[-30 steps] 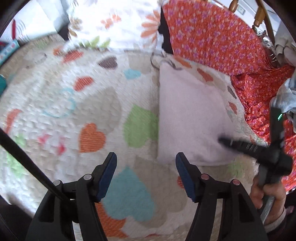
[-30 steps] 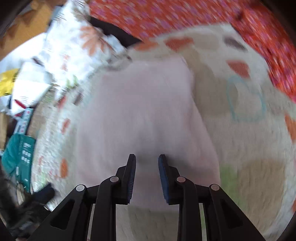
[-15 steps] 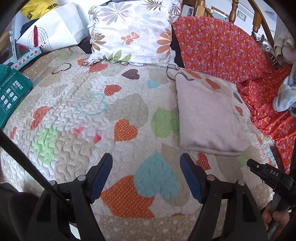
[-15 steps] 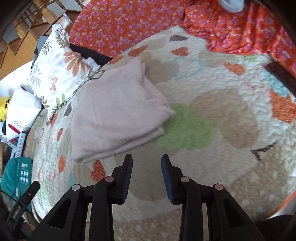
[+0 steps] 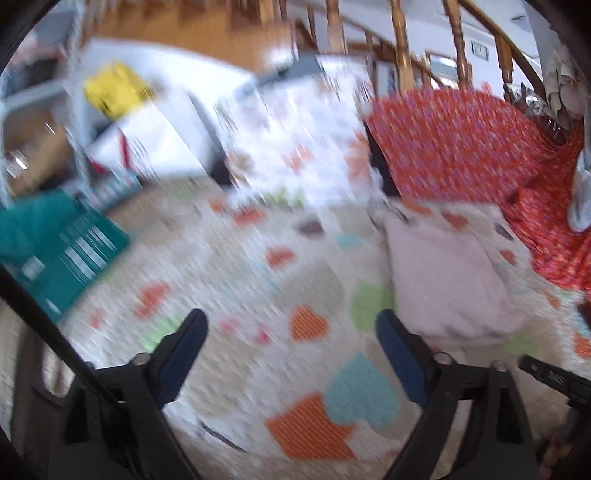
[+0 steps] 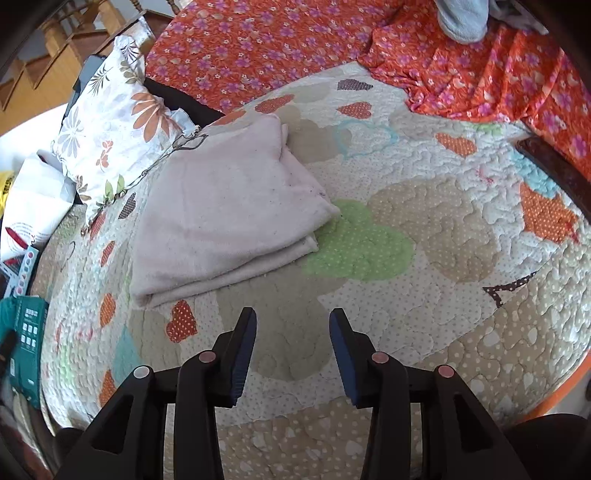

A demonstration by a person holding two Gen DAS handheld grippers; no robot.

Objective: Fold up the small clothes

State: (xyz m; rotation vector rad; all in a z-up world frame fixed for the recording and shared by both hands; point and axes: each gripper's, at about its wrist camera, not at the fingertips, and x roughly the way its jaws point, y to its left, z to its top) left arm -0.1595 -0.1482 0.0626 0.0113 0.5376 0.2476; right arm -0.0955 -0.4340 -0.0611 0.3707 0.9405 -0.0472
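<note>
Blue-padded and black, your right gripper (image 6: 292, 328) hangs nearest the lens, jaws parted with nothing between them, over a bare stretch of the heart-print quilt (image 6: 424, 288); the left gripper (image 5: 291, 338) is likewise spread wide and empty above the same quilt, though its view is smeared by motion.

Just beyond your right tongs, up and to the left, lies the pale pink folded cloth (image 6: 229, 210); it rests flat on the quilt as a layered stack, and no finger touches it; its long axis runs diagonally, from the near-left corner by the red dotted heart (image 6: 181, 319) away toward the far right, where its far end stops short of the orange floral fabric (image 6: 280, 44). From the left tongs the same cloth (image 5: 448, 280) sits to the right and a little ahead; judging by both views, the right gripper is the nearer one, and the stacked edges on the cloth's near side face it.

Farther off, the flowered pillow (image 6: 118, 122) crowds the cloth's far-left edge; whether it overlaps the cloth you cannot tell.

Hard to read: how many layers the stack holds, and what garment it is; the grey item (image 6: 461, 18) at the far top is cut off by the frame; the left view is too blurred to show the cloth's edges.
</note>
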